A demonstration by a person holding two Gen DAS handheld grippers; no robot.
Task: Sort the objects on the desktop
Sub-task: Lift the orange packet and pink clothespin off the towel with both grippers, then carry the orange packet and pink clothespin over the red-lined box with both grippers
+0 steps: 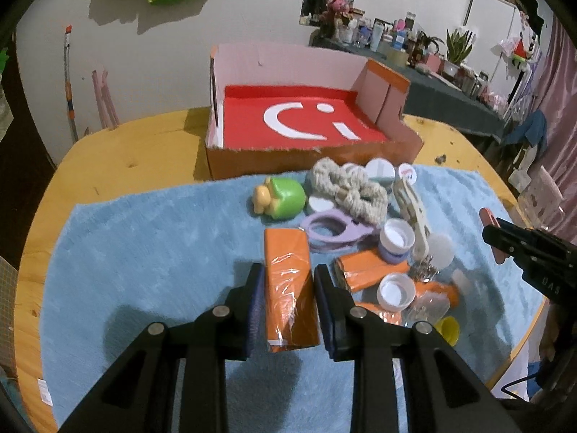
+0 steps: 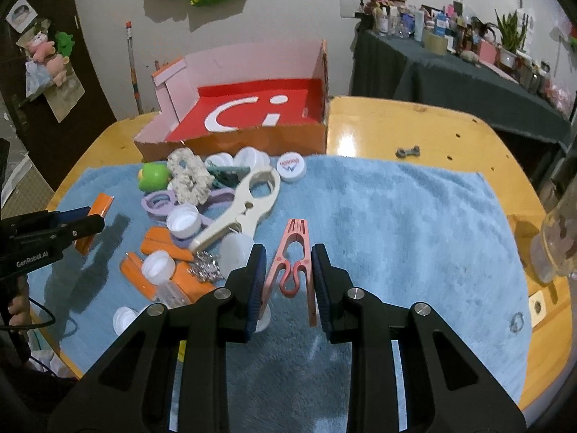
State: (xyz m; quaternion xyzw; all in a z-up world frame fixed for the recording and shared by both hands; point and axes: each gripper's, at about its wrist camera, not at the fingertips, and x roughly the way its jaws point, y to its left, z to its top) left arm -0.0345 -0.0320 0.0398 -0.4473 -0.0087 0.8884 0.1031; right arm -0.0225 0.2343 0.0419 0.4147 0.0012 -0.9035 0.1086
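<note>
The left tool [image 1: 286,297] is squeezed on an orange packet [image 1: 290,285], lifted above the blue towel [image 1: 144,245]. The right tool [image 2: 286,281] pinches a pink clothes peg [image 2: 294,265], maybe just off the towel. The pile of caps [image 2: 184,221] lies before the open red box [image 2: 252,115] on the table [image 2: 414,133].

Towel [image 2: 396,223] lies on counter [image 2: 414,133]. Open cardboard box [image 2: 230,140] sits on counter behind towel. Pile of bottle caps [image 2: 184,221], clothes pegs, wrapped packets [image 1: 368,270] and toy [image 2: 153,176] lies on towel, just before box. Towel's right half bare.
</note>
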